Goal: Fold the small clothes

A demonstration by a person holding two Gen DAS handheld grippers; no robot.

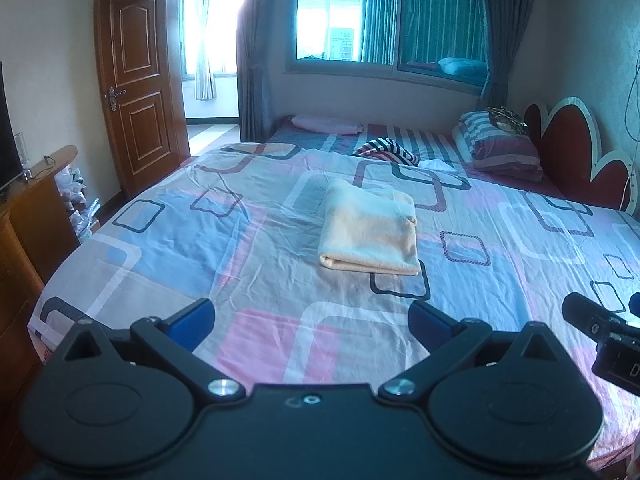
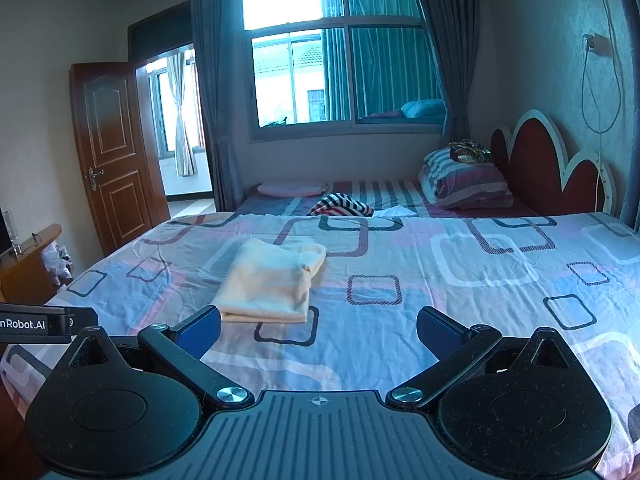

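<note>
A pale yellow garment (image 1: 370, 232) lies folded into a neat rectangle on the patterned bedsheet (image 1: 224, 248), in the middle of the bed. My left gripper (image 1: 312, 322) hovers open above the sheet, short of the garment's near edge, with nothing between its blue pads. In the right wrist view the same folded garment (image 2: 272, 280) sits ahead and to the left. My right gripper (image 2: 318, 330) is open and empty, its left pad (image 2: 200, 332) close to the garment's near corner. Each gripper shows at the edge of the other's view.
A striped cloth (image 1: 386, 152) and striped pillows (image 1: 496, 144) lie at the far side by a red headboard (image 1: 568, 148). A wooden cabinet (image 1: 28, 216) stands left of the bed, with an open door (image 1: 136, 92) behind it. A window (image 2: 344, 72) is straight ahead.
</note>
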